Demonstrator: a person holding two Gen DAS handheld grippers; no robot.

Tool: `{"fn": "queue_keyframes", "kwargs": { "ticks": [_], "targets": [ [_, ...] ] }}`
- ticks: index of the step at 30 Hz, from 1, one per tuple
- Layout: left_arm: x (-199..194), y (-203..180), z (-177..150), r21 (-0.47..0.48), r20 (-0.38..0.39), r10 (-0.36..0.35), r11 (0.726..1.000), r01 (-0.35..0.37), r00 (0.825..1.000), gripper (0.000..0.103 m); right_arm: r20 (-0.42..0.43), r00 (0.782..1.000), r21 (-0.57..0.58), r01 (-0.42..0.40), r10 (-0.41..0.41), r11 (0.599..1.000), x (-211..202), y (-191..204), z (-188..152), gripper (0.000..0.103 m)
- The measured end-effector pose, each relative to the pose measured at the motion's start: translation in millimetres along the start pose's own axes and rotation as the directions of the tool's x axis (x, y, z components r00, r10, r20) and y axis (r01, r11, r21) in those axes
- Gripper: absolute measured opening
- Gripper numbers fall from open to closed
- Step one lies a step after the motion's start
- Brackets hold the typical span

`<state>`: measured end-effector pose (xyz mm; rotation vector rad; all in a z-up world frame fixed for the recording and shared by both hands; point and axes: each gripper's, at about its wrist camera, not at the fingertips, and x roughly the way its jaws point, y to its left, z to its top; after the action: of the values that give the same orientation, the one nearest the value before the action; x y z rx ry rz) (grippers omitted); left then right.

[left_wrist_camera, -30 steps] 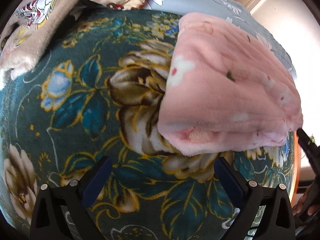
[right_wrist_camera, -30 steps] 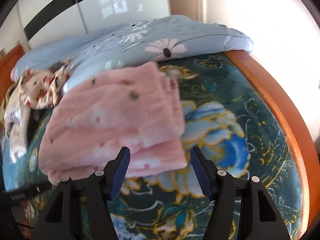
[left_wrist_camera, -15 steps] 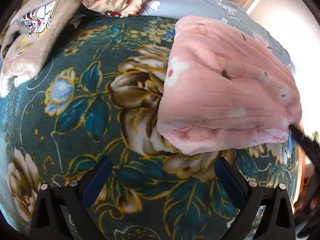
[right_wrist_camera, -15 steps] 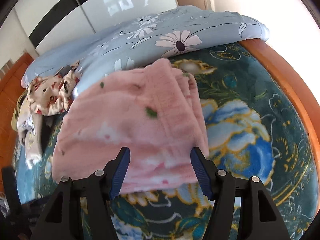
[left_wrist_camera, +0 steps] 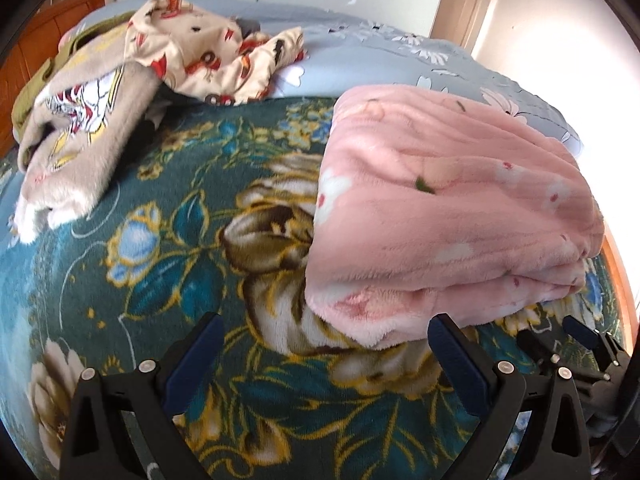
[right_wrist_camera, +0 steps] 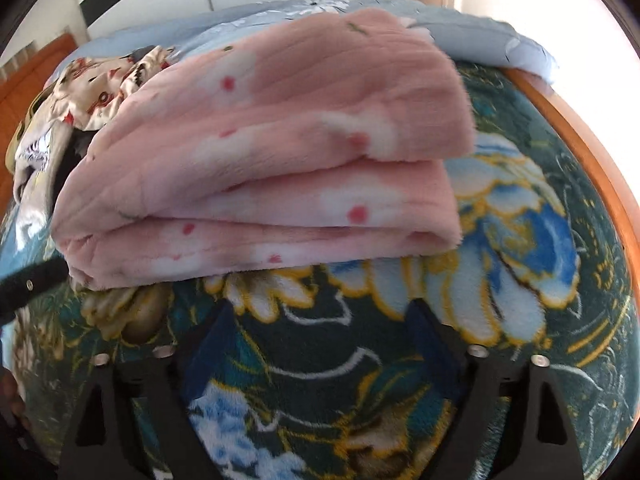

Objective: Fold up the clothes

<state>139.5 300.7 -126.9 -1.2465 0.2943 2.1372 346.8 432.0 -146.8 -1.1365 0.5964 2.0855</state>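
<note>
Both the left gripper (left_wrist_camera: 324,354) and right gripper (right_wrist_camera: 320,336), jaws just widened, gape empty before the folded pink fleece garment (right_wrist_camera: 260,152); a shallow pinch could unravel its layers.

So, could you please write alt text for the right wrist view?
A folded pink fleece garment lies on a dark green floral blanket. The open right hand-held gripper is just short of its near edge, nothing between the fingers. Crumpled patterned clothes and a pale blue quilt lie behind.
</note>
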Motion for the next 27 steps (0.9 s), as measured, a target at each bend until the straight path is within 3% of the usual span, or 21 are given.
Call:
{"fn": "queue_keyframes", "kwargs": {
  "ticks": [3, 17, 27],
  "targets": [
    [0, -5, 1, 0.016, 0.016, 0.009, 1.000, -0.010, 1.000, 0.103, 0.035, 0.999, -0.049, 0.033, -0.031, 0.998, 4, 10, -5, 0.101],
    [34, -18, -3, 0.082, 0.014, 0.062, 0.995, -0.063, 0.998, 0.103, 0.085, 0.990, -0.085, 0.116, -0.108, 0.990, 13, 28, -13, 0.103],
    [38, -10, -15, 0.077, 0.058, 0.003, 0.997, -0.008, 0.998, 0.103, 0.090, 0.988, -0.088, 0.131, -0.123, 0.987, 14, 35, -11, 0.103]
  ]
}}
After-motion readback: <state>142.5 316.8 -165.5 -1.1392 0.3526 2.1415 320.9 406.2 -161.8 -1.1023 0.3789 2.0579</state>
